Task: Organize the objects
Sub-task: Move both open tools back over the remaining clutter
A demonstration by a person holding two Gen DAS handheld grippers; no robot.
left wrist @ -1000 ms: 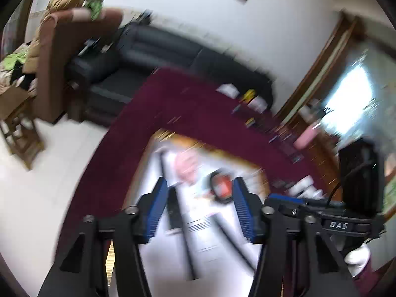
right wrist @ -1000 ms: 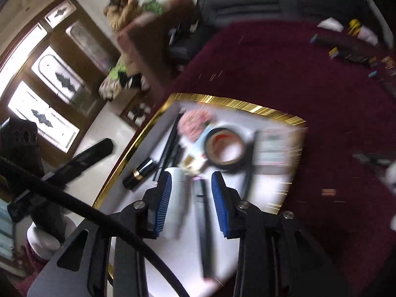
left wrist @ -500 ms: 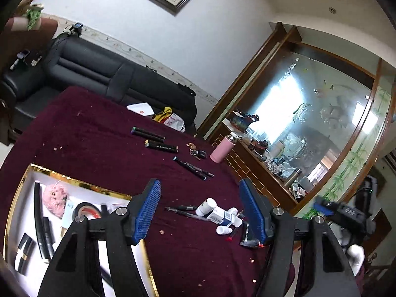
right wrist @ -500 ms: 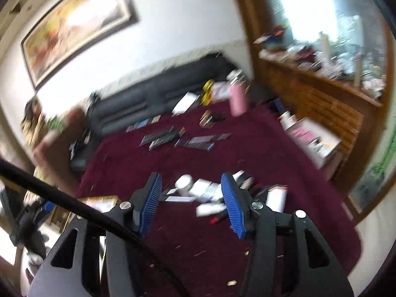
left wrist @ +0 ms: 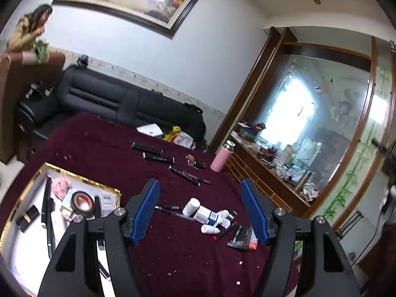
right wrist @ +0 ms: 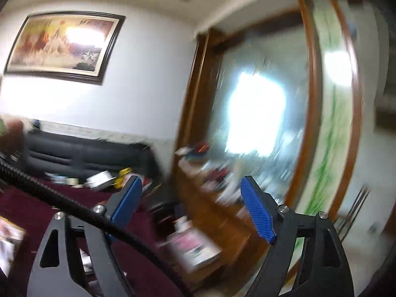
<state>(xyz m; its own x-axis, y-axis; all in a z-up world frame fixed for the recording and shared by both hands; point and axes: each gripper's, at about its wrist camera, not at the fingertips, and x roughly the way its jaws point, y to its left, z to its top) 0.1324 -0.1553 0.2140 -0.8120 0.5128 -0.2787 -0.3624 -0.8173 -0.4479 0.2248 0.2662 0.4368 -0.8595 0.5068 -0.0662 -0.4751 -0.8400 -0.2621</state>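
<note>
My left gripper (left wrist: 200, 212) is open and empty, held above a maroon tablecloth (left wrist: 104, 153). Between its blue pads lies a heap of small white bottles (left wrist: 191, 205), a blue-and-white box (left wrist: 206, 214), pens and a dark packet (left wrist: 241, 238). At lower left a gold-rimmed white tray (left wrist: 81, 177) holds a tape roll (left wrist: 83, 201), black pens, a lipstick and a pink puff. Black pens (left wrist: 158, 158) lie farther back. My right gripper (right wrist: 191, 211) is open and empty, raised and pointing past the table's right edge; its view is blurred.
A pink flask (left wrist: 222, 158) stands at the table's far right edge. A black sofa (left wrist: 104, 99) runs behind the table. A wooden sideboard (left wrist: 267, 180) with clutter lines the right wall. A black cable (right wrist: 81, 212) crosses the right wrist view. A person (left wrist: 27, 32) stands at far left.
Both grippers swung up and right, away from the tray toward the heap and the sideboard. The right gripper has opened wider. The right view is still moving and blurred.
</note>
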